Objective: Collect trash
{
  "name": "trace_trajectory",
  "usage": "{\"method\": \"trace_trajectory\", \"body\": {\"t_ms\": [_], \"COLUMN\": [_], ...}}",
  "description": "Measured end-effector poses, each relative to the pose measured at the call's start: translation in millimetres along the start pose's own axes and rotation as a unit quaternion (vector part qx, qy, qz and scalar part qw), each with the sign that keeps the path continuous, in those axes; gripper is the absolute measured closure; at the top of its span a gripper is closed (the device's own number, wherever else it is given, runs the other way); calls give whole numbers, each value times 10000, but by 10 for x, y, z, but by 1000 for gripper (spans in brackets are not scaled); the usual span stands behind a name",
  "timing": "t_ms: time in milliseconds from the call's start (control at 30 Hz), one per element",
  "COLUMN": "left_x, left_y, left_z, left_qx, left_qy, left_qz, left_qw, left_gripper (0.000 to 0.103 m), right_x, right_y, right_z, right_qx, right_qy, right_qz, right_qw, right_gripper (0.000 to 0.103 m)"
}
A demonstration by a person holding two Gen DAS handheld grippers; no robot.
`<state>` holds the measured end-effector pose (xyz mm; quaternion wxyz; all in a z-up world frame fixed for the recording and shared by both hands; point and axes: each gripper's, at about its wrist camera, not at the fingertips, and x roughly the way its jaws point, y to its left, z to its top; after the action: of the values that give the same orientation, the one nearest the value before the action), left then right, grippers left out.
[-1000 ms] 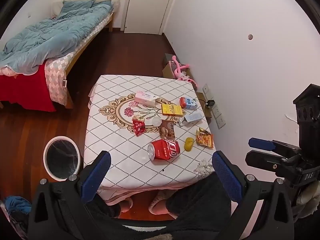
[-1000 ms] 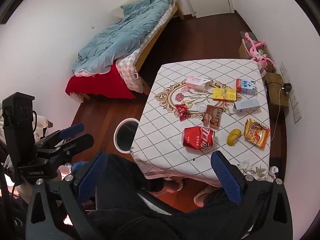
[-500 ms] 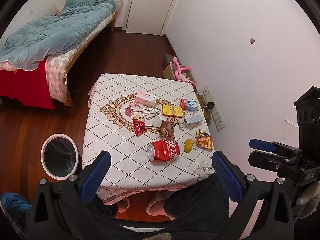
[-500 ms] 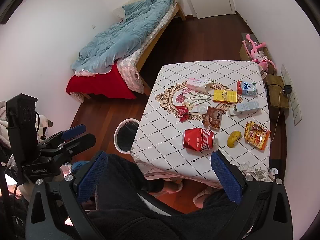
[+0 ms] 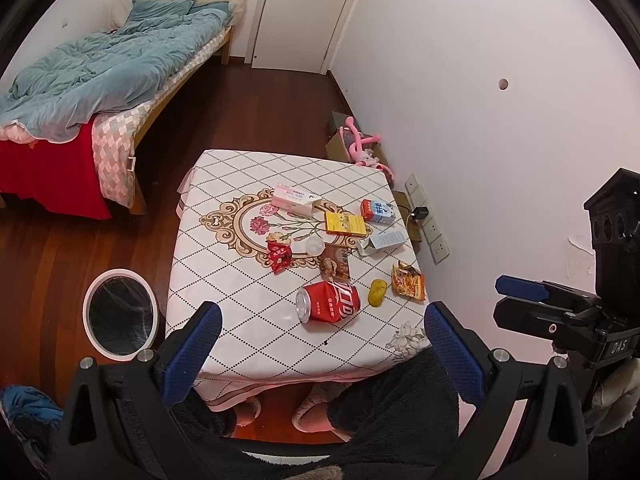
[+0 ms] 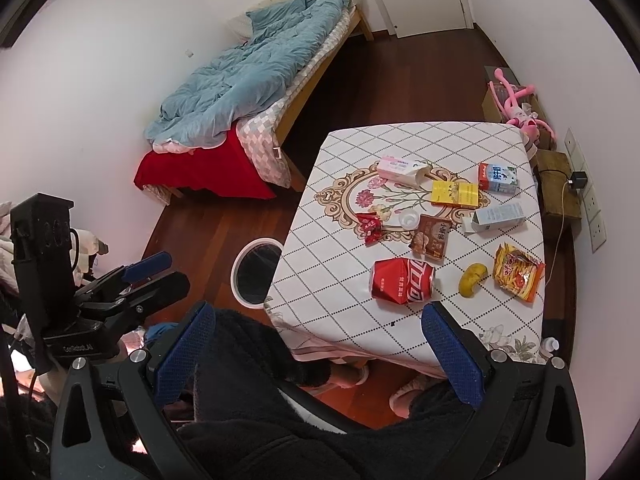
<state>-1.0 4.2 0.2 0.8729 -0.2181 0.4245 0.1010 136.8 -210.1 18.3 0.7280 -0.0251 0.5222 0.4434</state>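
Note:
Trash lies on a table with a diamond-pattern cloth [image 5: 240,280] [image 6: 328,264]: a crushed red cola can [image 5: 329,307] [image 6: 402,281], a yellow scrap [image 5: 377,297] [image 6: 472,279], an orange snack bag [image 5: 408,286] [image 6: 518,272], a brown wrapper [image 5: 335,264], a red wrapper [image 5: 279,255], a yellow box [image 5: 345,223] and milk cartons [image 5: 378,211]. A white bin with a black liner [image 5: 120,322] [image 6: 256,272] stands on the floor left of the table. My left gripper [image 5: 320,354] and right gripper [image 6: 316,354] are open, empty, high above the near table edge.
A bed with a blue duvet [image 5: 92,84] stands at the far left, a white door [image 5: 296,12] at the back. Pink toy [image 5: 360,146] and wall sockets [image 5: 428,220] are right of the table. The person's legs and slippers [image 5: 316,416] are below the grippers.
Both grippers have drifted slightly up and back, so the table looks a little smaller and lower. Nothing on the table has moved. Both stay open.

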Motion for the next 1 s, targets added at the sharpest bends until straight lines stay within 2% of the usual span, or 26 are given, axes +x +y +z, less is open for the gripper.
{"method": "trace_trajectory", "body": {"t_ms": [1000], "left_x": [-80], "left_y": [-49], "left_z": [-26], "left_qx": [77], "left_qy": [-119], "left_qz": [-11], "left_qw": [9999], "left_gripper": [0], "right_x": [-70], "right_y": [11], "right_z": [-6], "right_qx": [-88], "right_qy": [-21], "right_qz": [40], "right_qw": [10000], "right_gripper": [0]}}
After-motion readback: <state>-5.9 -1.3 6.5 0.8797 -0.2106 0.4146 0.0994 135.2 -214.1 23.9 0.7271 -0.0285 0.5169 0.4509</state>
